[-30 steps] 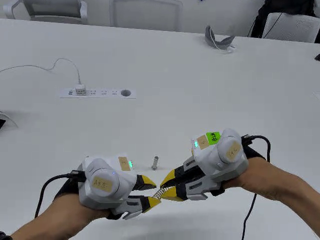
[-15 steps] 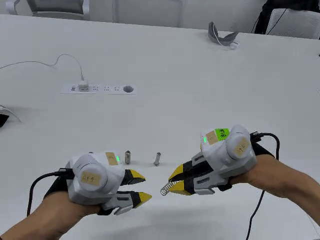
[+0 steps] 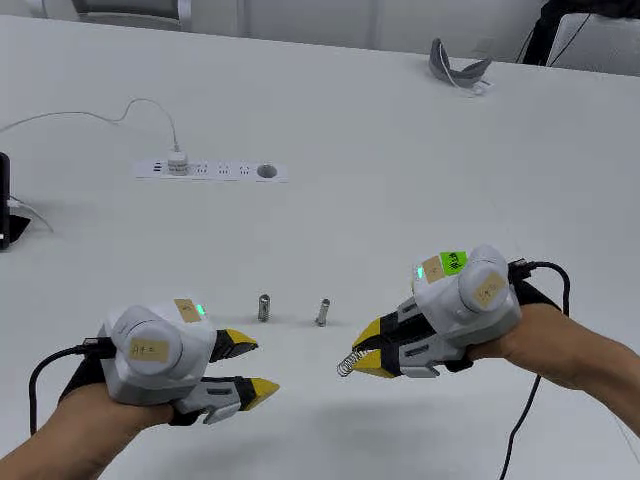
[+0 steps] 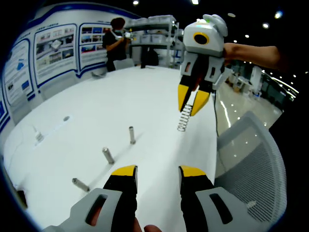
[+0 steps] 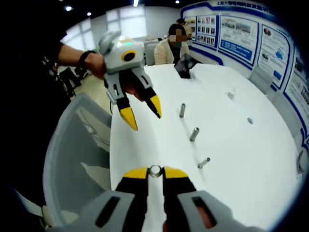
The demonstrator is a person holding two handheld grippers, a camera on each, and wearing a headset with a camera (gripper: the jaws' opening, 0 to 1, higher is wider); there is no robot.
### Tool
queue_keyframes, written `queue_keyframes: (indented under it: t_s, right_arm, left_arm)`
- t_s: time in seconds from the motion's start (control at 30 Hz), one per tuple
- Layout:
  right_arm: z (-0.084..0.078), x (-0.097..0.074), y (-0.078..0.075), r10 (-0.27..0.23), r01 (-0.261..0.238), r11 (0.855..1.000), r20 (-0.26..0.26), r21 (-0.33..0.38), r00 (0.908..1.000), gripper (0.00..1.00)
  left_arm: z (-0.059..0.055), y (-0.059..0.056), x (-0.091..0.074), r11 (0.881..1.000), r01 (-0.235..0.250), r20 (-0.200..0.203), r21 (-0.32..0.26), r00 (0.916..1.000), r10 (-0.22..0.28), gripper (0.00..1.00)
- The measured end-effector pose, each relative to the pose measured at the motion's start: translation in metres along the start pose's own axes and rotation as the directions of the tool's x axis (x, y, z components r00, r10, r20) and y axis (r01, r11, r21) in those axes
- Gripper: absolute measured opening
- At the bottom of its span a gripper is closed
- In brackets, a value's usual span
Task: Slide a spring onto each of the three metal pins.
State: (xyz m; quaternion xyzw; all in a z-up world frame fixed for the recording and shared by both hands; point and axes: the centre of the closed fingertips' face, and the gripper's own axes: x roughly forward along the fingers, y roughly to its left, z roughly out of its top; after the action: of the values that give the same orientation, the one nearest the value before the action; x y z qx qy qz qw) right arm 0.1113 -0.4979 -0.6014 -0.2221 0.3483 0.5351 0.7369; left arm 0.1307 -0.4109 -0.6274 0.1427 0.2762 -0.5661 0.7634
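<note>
My right gripper (image 3: 366, 352) is shut on one end of a small steel spring (image 3: 347, 364), which sticks out left and down just above the white table (image 3: 400, 180). Its own view shows the spring (image 5: 155, 170) end-on between the yellow tips. The left gripper (image 3: 256, 368) stands open with nothing in it, about a hand's width left of the spring. Two short metal pins stand between and beyond the grippers: one (image 3: 264, 307) looks ribbed, the other (image 3: 323, 312) bare. The left gripper view shows three pins (image 4: 132, 135) (image 4: 108, 155) (image 4: 80, 184) and the spring (image 4: 184, 119).
A white power strip (image 3: 215, 171) with a plug and cable lies at the far left. A black device (image 3: 4, 200) sits at the left edge, a grey object (image 3: 458, 66) at the far side. Gripper cables trail toward the near edge. A person sits behind the table (image 5: 176, 48).
The two grippers were together at the spring; the left one has let go and drawn back to the left. The spring stays in the right gripper. The camera has tilted.
</note>
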Motion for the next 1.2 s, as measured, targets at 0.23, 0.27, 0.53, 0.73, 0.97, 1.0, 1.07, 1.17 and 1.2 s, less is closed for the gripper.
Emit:
queue_keyframes:
  t_s: [0.23,0.27,0.53,0.73,0.97,1.0,1.07,1.17,1.2]
  right_arm:
    - [0.002,0.002,-0.011,-0.007,0.007,1.000,-0.002,-0.008,1.0000,0.12]
    - [0.002,0.003,-0.013,-0.010,0.010,1.000,-0.005,-0.010,0.9999,0.12]
    - [-0.001,0.005,-0.033,-0.029,0.029,0.999,-0.014,-0.016,0.9995,0.12]
    - [-0.004,0.004,-0.049,-0.046,0.045,0.999,-0.021,-0.014,0.9987,0.12]
    - [-0.007,0.004,-0.068,-0.076,0.076,0.997,-0.028,-0.003,0.9967,0.12]
    - [-0.007,0.005,-0.070,-0.084,0.084,0.996,-0.028,-0.001,0.9961,0.12]
    - [-0.008,0.005,-0.074,-0.098,0.098,0.995,-0.027,0.001,0.9948,0.12]
    - [-0.009,0.008,-0.080,-0.107,0.108,0.994,-0.031,0.005,0.9937,0.12]
    - [-0.010,0.008,-0.082,-0.109,0.110,0.994,-0.032,0.005,0.9935,0.12]
  left_arm:
    - [-0.009,0.012,-0.008,0.998,-0.041,0.001,-0.050,0.9992,0.041,0.41]
    - [-0.011,0.013,-0.009,0.997,-0.047,-0.001,-0.057,0.9989,0.047,0.42]
    - [-0.020,0.021,-0.015,0.989,-0.092,-0.013,-0.112,0.9957,0.091,0.52]
    - [-0.026,0.028,-0.019,0.982,-0.120,-0.019,-0.143,0.9928,0.118,0.55]
    - [-0.030,0.038,-0.028,0.972,-0.159,-0.023,-0.173,0.9872,0.158,0.62]
    - [-0.030,0.039,-0.029,0.970,-0.167,-0.023,-0.176,0.9859,0.166,0.62]
    - [-0.031,0.040,-0.030,0.968,-0.176,-0.025,-0.181,0.9843,0.175,0.64]
    - [-0.035,0.042,-0.032,0.963,-0.188,-0.036,-0.195,0.9822,0.184,0.68]
    - [-0.036,0.042,-0.033,0.961,-0.193,-0.039,-0.200,0.9811,0.189,0.69]
